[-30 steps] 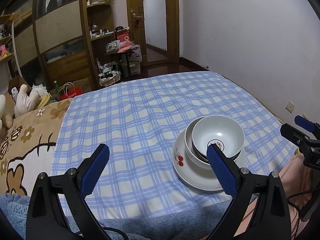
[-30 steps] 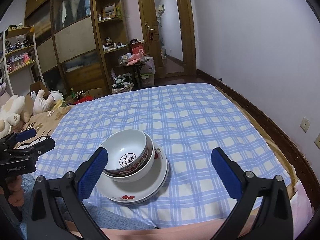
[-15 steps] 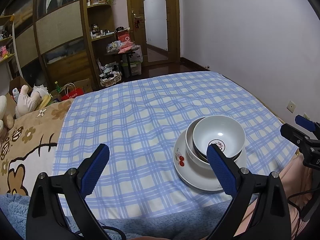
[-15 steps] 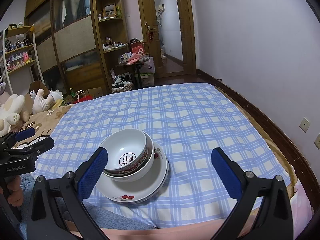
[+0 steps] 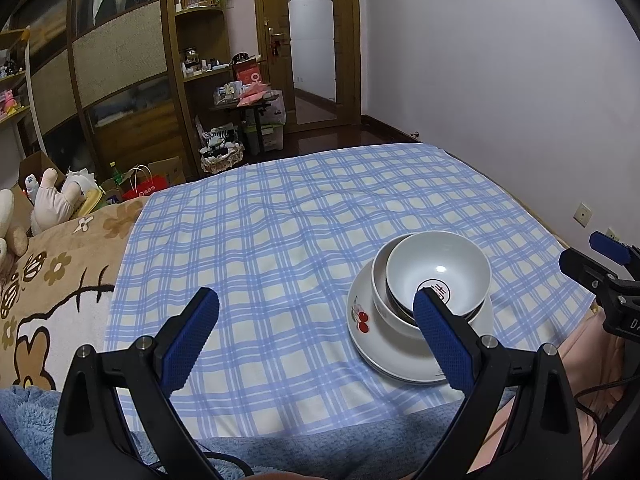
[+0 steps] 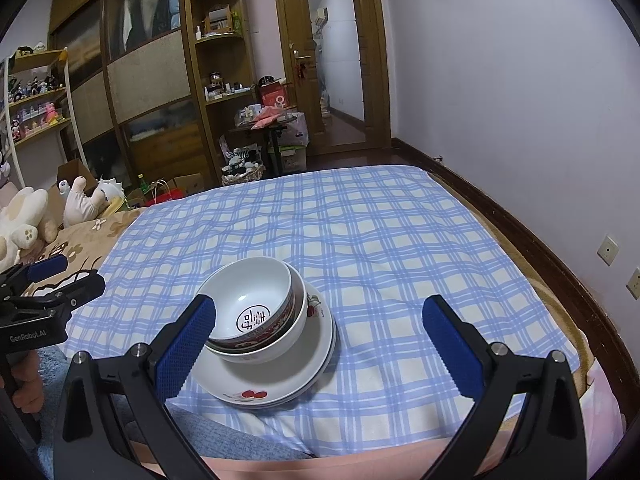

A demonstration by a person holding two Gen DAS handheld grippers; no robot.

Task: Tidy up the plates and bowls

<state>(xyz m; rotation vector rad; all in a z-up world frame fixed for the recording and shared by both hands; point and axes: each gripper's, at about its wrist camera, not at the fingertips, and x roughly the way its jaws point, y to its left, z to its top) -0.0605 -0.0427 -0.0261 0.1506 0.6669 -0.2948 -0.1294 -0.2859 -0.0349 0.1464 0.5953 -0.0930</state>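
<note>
A stack stands on the blue checked cloth [image 5: 280,248] near its front edge: a white bowl with a red emblem [image 5: 438,270] [image 6: 250,298] nested in a larger white bowl [image 5: 382,304] [image 6: 280,346], on a white plate with cherries [image 5: 376,344] [image 6: 256,384]. My left gripper [image 5: 316,316] is open and empty, hovering left of the stack; its right finger overlaps the bowl's near rim in view. My right gripper [image 6: 320,324] is open and empty, right of the stack, its left finger close beside the bowls.
The cloth covers a bed with a brown cartoon blanket [image 5: 52,264] and plush toys [image 6: 28,220] on the left. A wall [image 6: 520,100] runs along the right. Wooden shelves [image 5: 120,60], a cluttered small table [image 6: 272,120] and a door [image 5: 312,40] stand beyond the bed.
Almost nothing has changed. Both grippers stay open near the stack, with only a slight drift of the views.
</note>
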